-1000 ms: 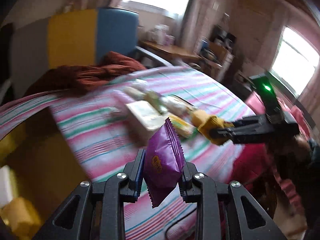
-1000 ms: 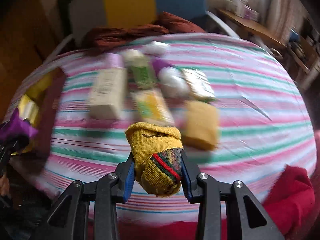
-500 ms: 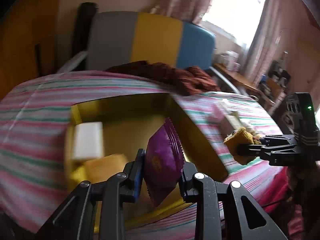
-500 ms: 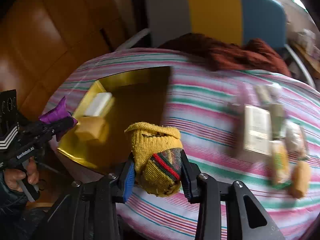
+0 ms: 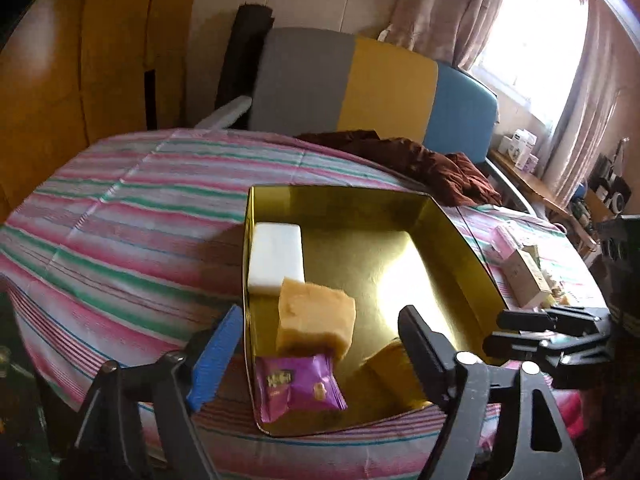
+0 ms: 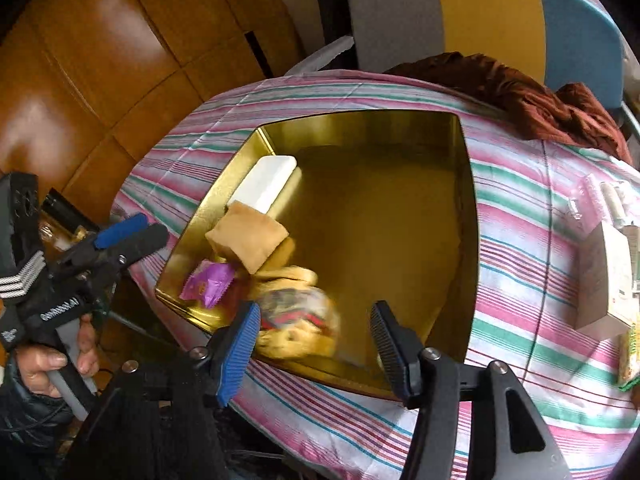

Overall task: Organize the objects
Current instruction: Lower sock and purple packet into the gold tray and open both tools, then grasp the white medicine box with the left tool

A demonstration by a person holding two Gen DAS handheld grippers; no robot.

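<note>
A gold tray (image 5: 452, 236) (image 6: 464, 184) sits on the striped table. In it lie a white block (image 5: 275, 261) (image 6: 266, 185), a tan sponge (image 5: 316, 318) (image 6: 248, 236) and a purple snack packet (image 5: 298, 385) (image 6: 208, 280). A yellow sock (image 6: 298, 316), blurred, lies loose in the tray's near corner; the left wrist view shows only a yellow bit (image 5: 390, 364). My left gripper (image 5: 320, 348) (image 6: 132, 232) is open and empty above the packet. My right gripper (image 6: 314, 336) (image 5: 496, 332) is open over the sock.
Several boxes and packets (image 6: 608, 276) (image 5: 524, 272) lie on the table right of the tray. A brown cloth (image 6: 532, 96) (image 5: 420, 160) is heaped at the far edge before a grey, yellow and blue chair back (image 5: 360, 84). Wooden panels (image 6: 100, 60) stand left.
Both grippers swung left from the row of items to the gold tray. The left let go of the purple packet and the right let go of the yellow sock; both now lie in the tray.
</note>
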